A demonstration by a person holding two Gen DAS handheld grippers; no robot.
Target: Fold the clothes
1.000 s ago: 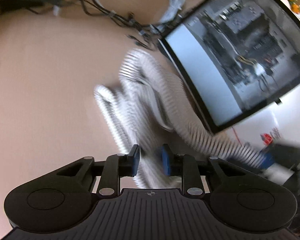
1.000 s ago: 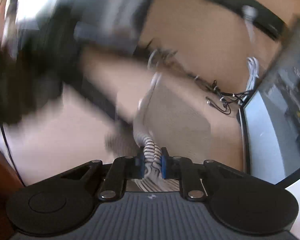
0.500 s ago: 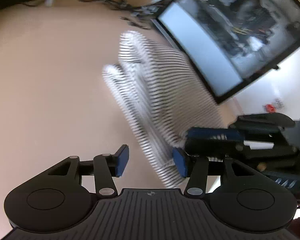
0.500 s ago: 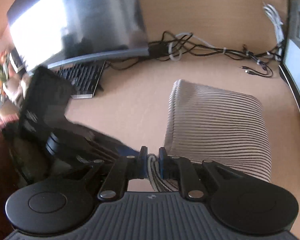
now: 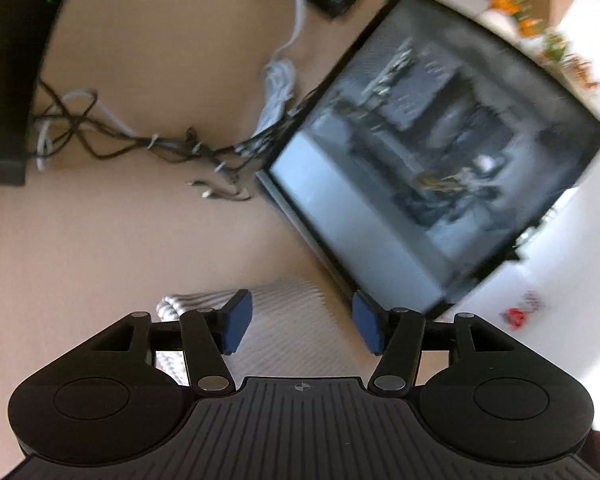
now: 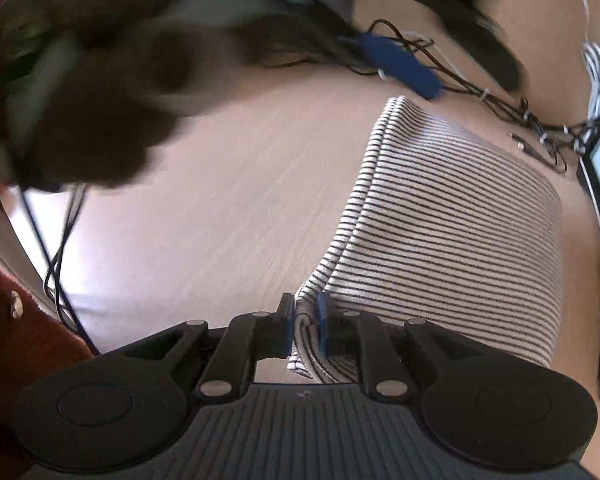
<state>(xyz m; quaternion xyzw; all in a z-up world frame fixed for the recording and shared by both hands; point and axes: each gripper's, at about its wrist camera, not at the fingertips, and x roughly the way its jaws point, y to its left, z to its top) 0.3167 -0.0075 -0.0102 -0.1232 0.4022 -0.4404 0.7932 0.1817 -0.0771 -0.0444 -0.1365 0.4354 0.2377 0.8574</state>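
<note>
Two risks stand out. One: the right gripper [image 6: 305, 326] pinches only a near corner of the striped shirt [image 6: 452, 240], and that corner looks like several stacked layers. If the pinch has caught only some of them, a pull or lift would likely peel the fold apart, or drag the whole bundle across the desk [image 6: 220, 200]. The other: the cables [image 6: 500, 108] lie just past the shirt's far edge, and the PC case [image 5: 440, 168] stands just beside its right side. A sweep of cloth toward either could snag a loose plug or bunch the fabric against the case.

In the right wrist view the shirt lies on the desk as a doubled-over rectangle, its folded edge running from the pinched corner away toward the cables. The right fingers are pressed nearly together with the striped corner between the blue pads.

The left gripper [image 5: 302, 326] is spread wide and holds nothing. Cloth shows in the gap between its fingers and beyond the left pad [image 5: 236, 326], though whether the pads touch it I cannot tell. From the right, the left gripper is a blurred dark shape above the desk.

Whether more folds are wanted, or this neat rectangle is the end state, cannot be settled here.
</note>
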